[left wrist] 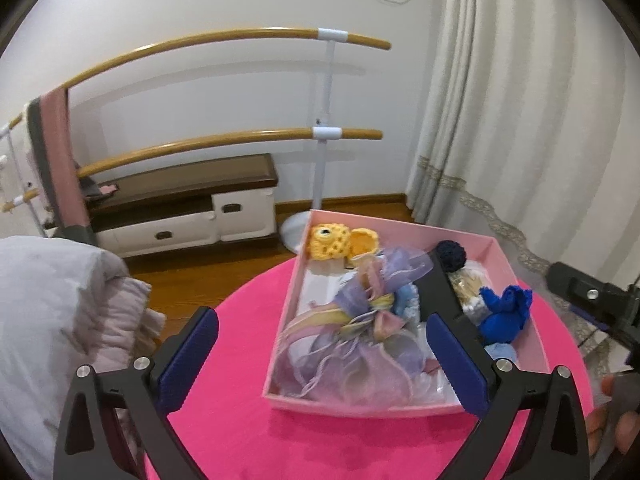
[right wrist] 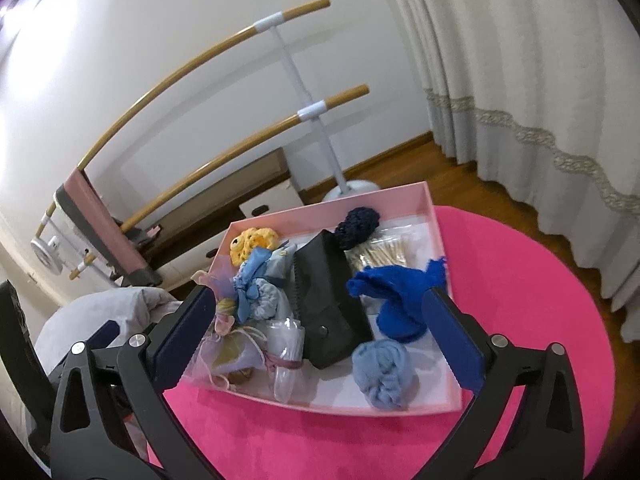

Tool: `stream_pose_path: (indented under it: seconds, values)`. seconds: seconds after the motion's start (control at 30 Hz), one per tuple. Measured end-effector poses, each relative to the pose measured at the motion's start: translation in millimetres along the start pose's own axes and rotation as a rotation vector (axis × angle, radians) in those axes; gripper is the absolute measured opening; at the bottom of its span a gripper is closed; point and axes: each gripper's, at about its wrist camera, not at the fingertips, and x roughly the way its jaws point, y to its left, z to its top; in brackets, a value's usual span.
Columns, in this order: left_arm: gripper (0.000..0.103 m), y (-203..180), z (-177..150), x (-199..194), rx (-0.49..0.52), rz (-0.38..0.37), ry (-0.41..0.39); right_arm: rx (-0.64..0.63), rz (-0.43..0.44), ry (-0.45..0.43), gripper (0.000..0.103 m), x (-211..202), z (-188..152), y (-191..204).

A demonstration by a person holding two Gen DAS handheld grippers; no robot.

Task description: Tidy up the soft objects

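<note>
A pink box (left wrist: 286, 312) (right wrist: 436, 216) sits on a round pink table (left wrist: 240, 432) (right wrist: 520, 280). It holds a yellow crochet piece (left wrist: 334, 242) (right wrist: 252, 242), a lilac organza bag (left wrist: 360, 344) (right wrist: 228, 348), a black pouch (right wrist: 324, 304), a royal-blue knit piece (left wrist: 504, 312) (right wrist: 394, 296), a navy knit ball (left wrist: 451, 255) (right wrist: 356, 220), a light-blue roll (right wrist: 384, 380) and light-blue bows (right wrist: 256, 284). My left gripper (left wrist: 320, 356) is open and empty over the box's near left side. My right gripper (right wrist: 320, 336) is open and empty over the box's near edge.
A grey-pink quilted bundle (left wrist: 60, 320) (right wrist: 104, 312) lies left of the table. A barre stand (left wrist: 326, 132) (right wrist: 312, 112) and a low cabinet (left wrist: 180, 208) stand by the wall. Curtains (left wrist: 520, 120) (right wrist: 520, 80) hang at right. The right gripper's body (left wrist: 592, 300) shows at the right edge.
</note>
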Motion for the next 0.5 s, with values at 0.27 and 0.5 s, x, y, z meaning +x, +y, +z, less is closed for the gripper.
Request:
stream_pose_path:
  seconds: [0.27,0.5]
  values:
    - [0.103,2,-53,-75,0.03,0.059,-0.085,-0.018,-0.034,-0.048,0.103,-59,-21,7]
    - [0.103,3,-103,-145,0.059,0.073,-0.145,-0.087,-0.064,-0.137,0.103,-130,-57,27]
